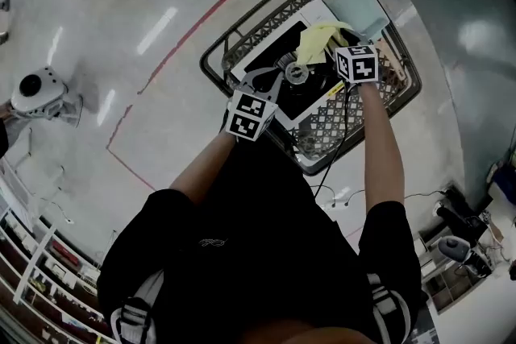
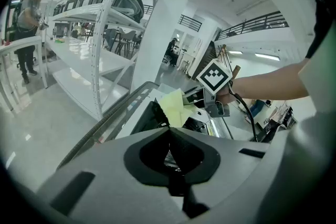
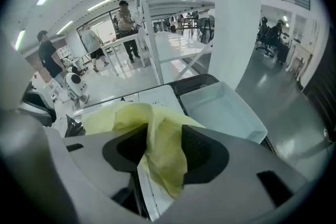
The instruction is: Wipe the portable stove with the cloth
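Note:
The portable stove [image 1: 274, 56], white with a black top and a round burner [image 1: 297, 74], lies in a black wire basket [image 1: 214, 60]. A yellow cloth [image 1: 318, 40] is bunched on its far side. My right gripper [image 1: 334, 52] is over the stove and shut on that cloth [image 3: 157, 128], which hangs down between its jaws [image 3: 160, 139]. My left gripper [image 1: 272, 81] hovers at the stove's near edge. Its jaws [image 2: 169, 128] are shut with nothing in them. From the left gripper view the cloth [image 2: 176, 107] and the right gripper [image 2: 207, 107] lie ahead over the stove [image 2: 149, 115].
A pale blue tray [image 1: 355, 4] [image 3: 223, 110] rests at the basket's far end. A black cable [image 1: 347, 125] runs down from the right gripper. A white machine [image 1: 36, 93] stands on the floor at left near red tape [image 1: 185, 36]. White shelving [image 2: 94, 60] and people [image 3: 126, 18] stand beyond.

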Available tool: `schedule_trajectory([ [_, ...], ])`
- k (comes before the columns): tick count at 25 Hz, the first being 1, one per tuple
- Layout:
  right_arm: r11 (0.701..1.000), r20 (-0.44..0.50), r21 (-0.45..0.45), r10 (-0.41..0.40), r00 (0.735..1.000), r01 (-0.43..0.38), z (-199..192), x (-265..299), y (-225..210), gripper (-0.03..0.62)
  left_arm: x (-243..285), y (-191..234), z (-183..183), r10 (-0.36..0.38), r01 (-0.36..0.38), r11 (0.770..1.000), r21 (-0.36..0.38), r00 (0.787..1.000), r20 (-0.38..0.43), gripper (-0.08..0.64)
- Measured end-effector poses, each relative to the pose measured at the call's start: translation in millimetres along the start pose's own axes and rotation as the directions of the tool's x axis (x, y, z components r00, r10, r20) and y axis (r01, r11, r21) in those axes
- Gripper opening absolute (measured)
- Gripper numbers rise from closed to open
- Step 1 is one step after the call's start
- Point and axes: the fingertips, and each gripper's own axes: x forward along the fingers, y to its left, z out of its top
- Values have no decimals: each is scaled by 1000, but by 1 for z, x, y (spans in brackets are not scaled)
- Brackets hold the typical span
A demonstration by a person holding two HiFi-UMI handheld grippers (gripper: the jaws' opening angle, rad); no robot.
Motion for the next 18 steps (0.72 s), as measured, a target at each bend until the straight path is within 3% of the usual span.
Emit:
schedule_trajectory([
  [18, 1000, -14, 30, 7, 1000, -6, 45, 35, 8, 192, 0, 41, 15, -40, 41, 999, 20, 999, -24, 18],
])
